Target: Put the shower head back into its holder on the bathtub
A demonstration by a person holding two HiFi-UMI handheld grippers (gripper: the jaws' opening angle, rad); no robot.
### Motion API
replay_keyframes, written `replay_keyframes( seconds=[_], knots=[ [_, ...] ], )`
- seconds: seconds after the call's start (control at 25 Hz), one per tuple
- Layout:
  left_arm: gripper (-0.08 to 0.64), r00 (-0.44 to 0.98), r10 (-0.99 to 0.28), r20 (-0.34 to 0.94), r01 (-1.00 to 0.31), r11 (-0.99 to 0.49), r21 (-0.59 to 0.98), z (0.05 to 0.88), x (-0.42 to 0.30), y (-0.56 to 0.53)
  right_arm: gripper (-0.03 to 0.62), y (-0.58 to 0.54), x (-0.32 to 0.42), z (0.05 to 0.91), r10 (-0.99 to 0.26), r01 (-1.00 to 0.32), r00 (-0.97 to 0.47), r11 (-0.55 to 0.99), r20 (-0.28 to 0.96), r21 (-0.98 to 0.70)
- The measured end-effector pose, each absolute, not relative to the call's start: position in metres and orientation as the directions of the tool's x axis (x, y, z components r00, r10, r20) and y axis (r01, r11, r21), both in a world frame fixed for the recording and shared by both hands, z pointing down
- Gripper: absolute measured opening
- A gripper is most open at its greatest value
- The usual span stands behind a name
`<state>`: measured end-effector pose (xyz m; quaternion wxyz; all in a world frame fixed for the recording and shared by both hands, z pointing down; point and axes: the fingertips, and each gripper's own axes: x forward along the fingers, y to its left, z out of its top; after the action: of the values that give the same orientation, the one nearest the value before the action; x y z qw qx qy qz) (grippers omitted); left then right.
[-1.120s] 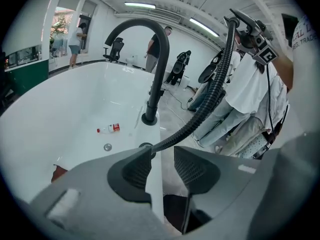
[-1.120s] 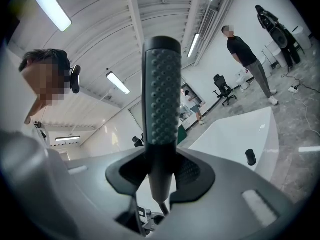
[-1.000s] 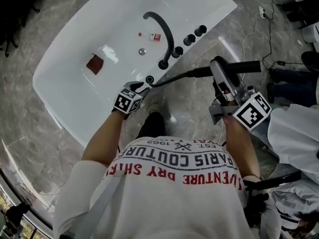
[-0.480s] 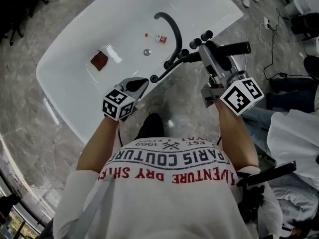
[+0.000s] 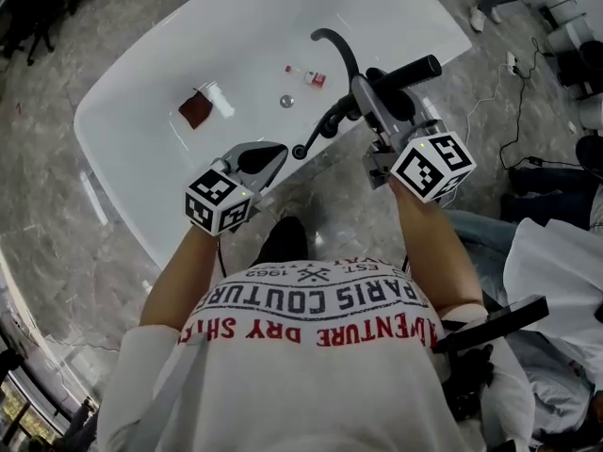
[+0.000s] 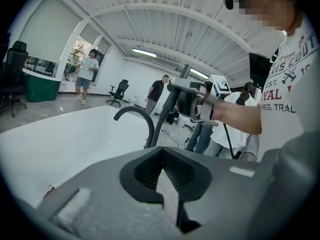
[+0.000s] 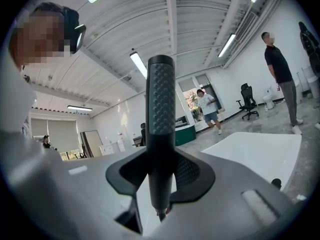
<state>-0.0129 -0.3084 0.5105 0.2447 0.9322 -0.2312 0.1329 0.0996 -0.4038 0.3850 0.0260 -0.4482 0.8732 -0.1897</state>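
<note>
White bathtub (image 5: 151, 92) fills the upper head view, with the black faucet (image 5: 337, 47) arching over its near rim. Right gripper (image 5: 369, 92) has swung in from over the floor to just beside the faucet, jaws clamped on the black shower head (image 5: 407, 69). The shower head is in the air above the rim and lies roughly level, so it isn't seated yet. In the right gripper view the dotted handle (image 7: 161, 99) stands straight up between the pads. Left gripper (image 5: 273, 153) was down by the hose (image 5: 320, 128) base with its jaws apart. It has since lifted off and clenched on nothing: the left gripper view shows the pads meeting, empty. Looks like the carry is nearly done and insertion is next. The holder itself can't be picked out, because the rim knobs are now covered by the right gripper and shower head. Where the hose ends at the rim is hard to read. The small bits in the tub are too tiny to name.
</note>
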Motion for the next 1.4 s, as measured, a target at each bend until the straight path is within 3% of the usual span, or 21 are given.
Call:
replay_keyframes(
  seconds=[0.68, 1.4],
  knots=[
    [0.002, 0.850, -0.395, 0.348, -0.518, -0.742, 0.426, 0.512, -0.027, -0.312, 0.124, -0.376, 0.064, 0.508, -0.676, -0.770, -0.635, 0.522, 0.373, -0.367],
    [0.002, 0.822, -0.422, 0.382, -0.566, -0.683, 0.463, 0.536, -0.047, -0.306, 0.124, -0.349, 0.041, 0.618, -0.544, -0.760, -0.610, 0.608, 0.577, -0.231]
  ],
)
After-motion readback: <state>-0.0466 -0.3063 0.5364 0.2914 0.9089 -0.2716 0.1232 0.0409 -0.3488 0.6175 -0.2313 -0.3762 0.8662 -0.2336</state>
